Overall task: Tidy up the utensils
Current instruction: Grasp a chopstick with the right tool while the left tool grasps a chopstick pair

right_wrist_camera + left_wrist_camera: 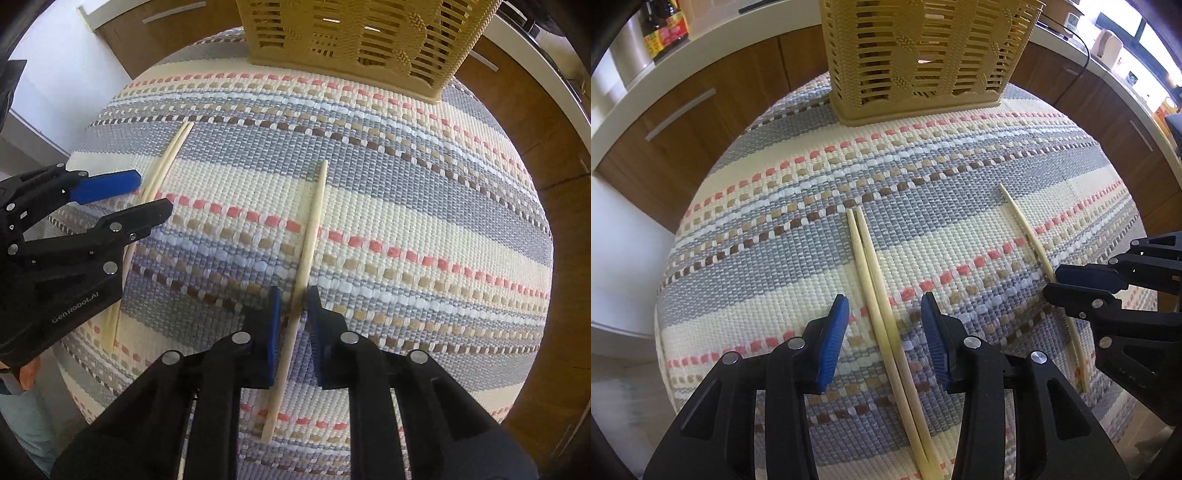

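Right gripper [293, 306] is nearly closed around a single chopstick [312, 229]; left gripper [884, 310] (jaws apart) straddles the pair [871, 280]. Holder [923, 55] stands at 12 o'clock. Risk: off-centre pinch pivots the stick loose.

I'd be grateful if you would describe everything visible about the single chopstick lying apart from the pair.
The single chopstick is a pale, slim tapered stick, wood or bamboo by its look. It lies flat on the striped woven mat, its narrow end toward the slatted tan basket, well apart from the pair of chopsticks. The right gripper straddles it partway along, blue pads hard against its sides. Its near end reaches past the gripper.
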